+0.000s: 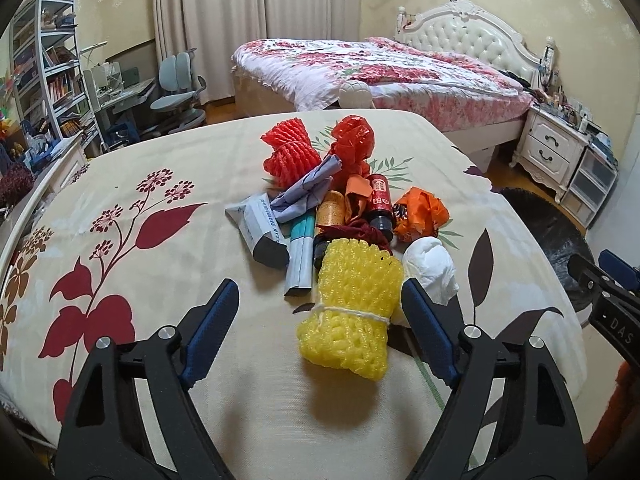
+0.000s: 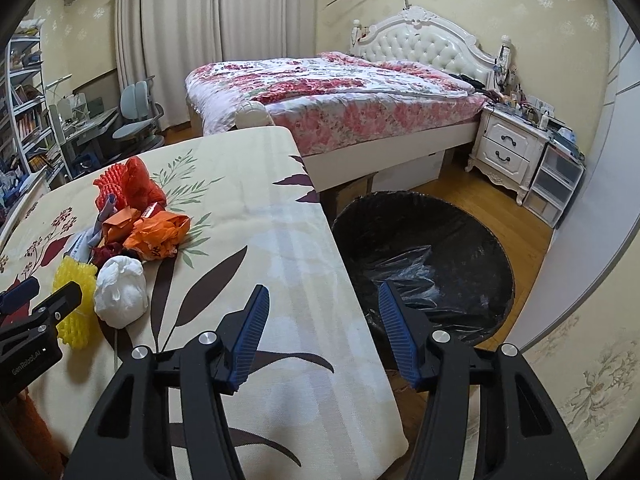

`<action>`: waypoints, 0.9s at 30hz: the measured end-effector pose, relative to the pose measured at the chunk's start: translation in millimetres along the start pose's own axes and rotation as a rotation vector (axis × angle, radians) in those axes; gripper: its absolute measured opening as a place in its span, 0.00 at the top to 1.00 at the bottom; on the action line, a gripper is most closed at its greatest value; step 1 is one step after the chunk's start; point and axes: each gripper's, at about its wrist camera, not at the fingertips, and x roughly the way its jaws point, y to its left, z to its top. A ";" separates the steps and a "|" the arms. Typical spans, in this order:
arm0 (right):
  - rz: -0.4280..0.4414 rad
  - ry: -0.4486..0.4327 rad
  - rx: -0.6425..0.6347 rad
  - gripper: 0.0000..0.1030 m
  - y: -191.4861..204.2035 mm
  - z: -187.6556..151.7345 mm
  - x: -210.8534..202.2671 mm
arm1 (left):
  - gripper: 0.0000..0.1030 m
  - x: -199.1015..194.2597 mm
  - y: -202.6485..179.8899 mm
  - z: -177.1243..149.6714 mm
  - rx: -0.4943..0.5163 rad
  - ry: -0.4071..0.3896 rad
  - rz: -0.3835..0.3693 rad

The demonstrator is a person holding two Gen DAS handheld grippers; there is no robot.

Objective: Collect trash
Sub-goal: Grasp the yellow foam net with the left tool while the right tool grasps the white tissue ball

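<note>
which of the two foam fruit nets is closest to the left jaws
The yellow foam net, tied with white string, lies right between the open left gripper jaws. The red foam net sits at the far end of the pile.

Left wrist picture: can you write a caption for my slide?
Open left gripper straddles a yellow foam net at the front of a trash pile on the flowered table.

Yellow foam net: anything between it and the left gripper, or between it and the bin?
Nothing visible. The yellow foam net lies between the open left gripper fingers; the bin stands open beside the table edge.
</note>
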 end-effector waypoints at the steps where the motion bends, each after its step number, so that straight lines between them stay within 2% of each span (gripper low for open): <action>1: 0.002 0.004 0.001 0.45 0.4 -0.2 0.7 | 0.21 1.4 0.1 -0.3 0.004 0.005 0.000; 5: 0.006 0.013 -0.006 0.45 3.9 -0.7 2.5 | 0.28 9.5 -0.2 -0.5 0.005 0.029 -0.021; 11: 0.015 0.016 -0.020 0.44 8.5 -1.4 2.7 | 0.57 14.7 -2.3 -5.8 0.014 0.059 -0.073; 20: 0.046 0.012 -0.048 0.44 24.9 -1.1 -2.8 | 0.59 -7.2 14.5 -9.3 -0.019 0.024 -0.081; 27: 0.115 0.015 -0.100 0.44 57.1 2.3 -4.7 | 0.59 -19.5 44.5 -5.6 -0.066 -0.010 -0.030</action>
